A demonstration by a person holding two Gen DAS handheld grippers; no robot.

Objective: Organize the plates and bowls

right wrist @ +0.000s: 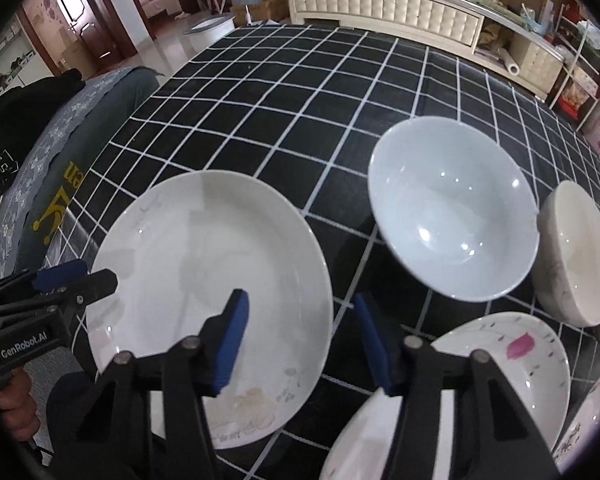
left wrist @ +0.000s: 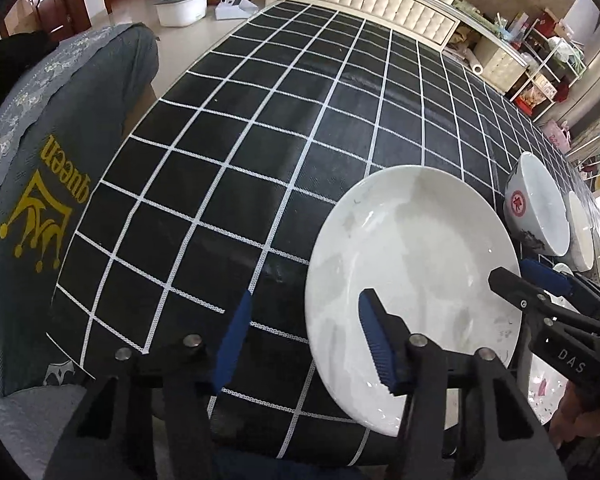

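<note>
Both the left tool (left wrist: 304, 340) and the right tool (right wrist: 300, 340) hover wide open and empty-handed over the large plain white ceramic plate (right wrist: 208, 300) on the black grid-patterned tabletop (right wrist: 300, 120), likely poised to gather it.

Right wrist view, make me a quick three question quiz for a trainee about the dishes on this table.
1. True or false: the right gripper is shut on the plain white plate.
2. Multiple choice: which dish carries a pink mark? A the pale blue bowl; B the patterned plate; C the cream bowl.
3. Fill in: the dishes sit on a black cloth with white ____ lines.

Key: 1 false, its jaws stand open and empty; 2 B; 3 grid.
</note>
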